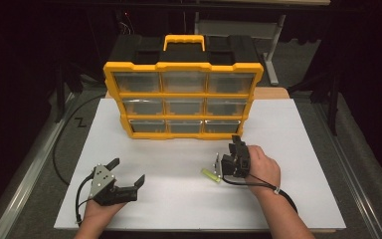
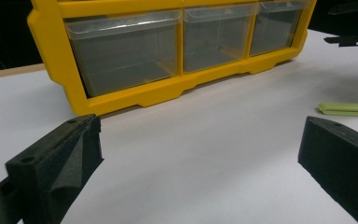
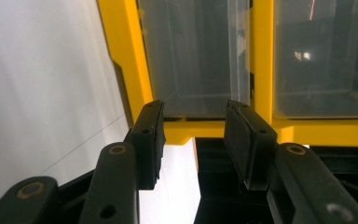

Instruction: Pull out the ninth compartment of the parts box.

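Observation:
A yellow organiser (image 1: 183, 92) with a black top and handle stands at the back of the white board (image 1: 189, 199), holding three rows of clear drawers. My right gripper (image 1: 237, 142) is turned on its side just in front of the bottom right drawer (image 1: 221, 126). In the right gripper view its jaws (image 3: 193, 126) stand partly apart with nothing between them, aimed at a clear drawer (image 3: 196, 56) and the yellow frame (image 3: 121, 51). My left gripper (image 1: 128, 172) rests open at the front left, its jaws (image 2: 200, 154) wide apart over bare board. A small pale green piece (image 1: 210, 174) lies flat beside the right gripper.
The pale green piece (image 2: 347, 108) also lies to the right of my left gripper, with the organiser's bottom row (image 2: 168, 46) beyond it. A black cable (image 1: 59, 149) curls off the board's left side. Dark floor and table legs surround the board.

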`<control>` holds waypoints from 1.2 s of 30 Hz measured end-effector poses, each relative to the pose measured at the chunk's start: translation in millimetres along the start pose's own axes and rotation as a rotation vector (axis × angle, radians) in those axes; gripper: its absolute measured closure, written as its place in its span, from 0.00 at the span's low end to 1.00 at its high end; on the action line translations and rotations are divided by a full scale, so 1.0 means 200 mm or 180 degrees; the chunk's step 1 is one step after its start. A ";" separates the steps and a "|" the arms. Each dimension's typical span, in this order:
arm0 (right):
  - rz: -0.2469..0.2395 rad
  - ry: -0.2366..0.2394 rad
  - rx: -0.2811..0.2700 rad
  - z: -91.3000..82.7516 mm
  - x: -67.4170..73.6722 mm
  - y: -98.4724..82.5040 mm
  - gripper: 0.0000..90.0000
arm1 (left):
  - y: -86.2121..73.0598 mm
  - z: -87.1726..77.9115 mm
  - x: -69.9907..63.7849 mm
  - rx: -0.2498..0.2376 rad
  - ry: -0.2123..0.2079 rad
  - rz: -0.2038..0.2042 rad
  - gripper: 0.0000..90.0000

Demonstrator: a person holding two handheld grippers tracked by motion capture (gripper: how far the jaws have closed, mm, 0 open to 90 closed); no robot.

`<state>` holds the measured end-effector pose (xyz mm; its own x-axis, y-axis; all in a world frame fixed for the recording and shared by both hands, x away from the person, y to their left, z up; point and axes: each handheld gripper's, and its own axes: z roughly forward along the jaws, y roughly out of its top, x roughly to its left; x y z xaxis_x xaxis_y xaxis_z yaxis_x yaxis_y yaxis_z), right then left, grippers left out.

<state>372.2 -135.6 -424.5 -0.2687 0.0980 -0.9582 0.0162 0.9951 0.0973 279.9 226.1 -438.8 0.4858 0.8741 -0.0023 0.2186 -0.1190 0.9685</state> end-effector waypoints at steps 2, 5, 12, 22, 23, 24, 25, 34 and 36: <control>-0.0005 -0.0027 -0.0007 0.01 -0.01 0.01 0.67 | 0.00 0.00 -0.01 -0.0017 -0.0011 0.0019 0.00; -0.0028 -0.0051 -0.0010 0.02 -0.03 0.01 0.67 | 0.00 0.00 -0.02 -0.0024 -0.0033 0.0054 0.00; 0.0005 -0.0094 -0.0022 0.05 -0.05 0.03 0.68 | 0.01 -0.01 -0.02 -0.0038 -0.0062 0.0073 0.00; 0.0030 -0.0116 0.0025 0.11 -0.10 0.05 0.69 | 0.01 0.00 -0.03 -0.0029 -0.0098 0.0104 0.00; 0.0059 -0.0142 0.0012 0.12 -0.10 0.06 0.70 | 0.01 0.00 -0.03 -0.0028 -0.0098 0.0103 0.00; 0.0026 -0.0150 0.0025 0.12 -0.10 0.06 0.70 | 0.01 0.00 -0.03 -0.0027 -0.0099 0.0104 0.00; 0.0015 -0.0148 0.0017 0.12 -0.11 0.06 0.71 | 0.01 0.00 -0.03 -0.0027 -0.0099 0.0104 0.00; -0.0030 -0.0172 -0.0024 0.15 -0.13 0.11 0.75 | 0.01 0.00 -0.03 -0.0018 -0.0132 0.0128 0.00; -0.0012 -0.0169 -0.0037 0.16 -0.13 0.12 0.76 | 0.01 0.00 -0.03 -0.0012 -0.0144 0.0146 0.00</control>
<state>410.2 -113.6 -404.7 -0.2174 0.0949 -0.9715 0.0040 0.9953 0.0963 276.9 220.0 -437.5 0.5329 0.8456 0.0311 0.1920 -0.1567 0.9688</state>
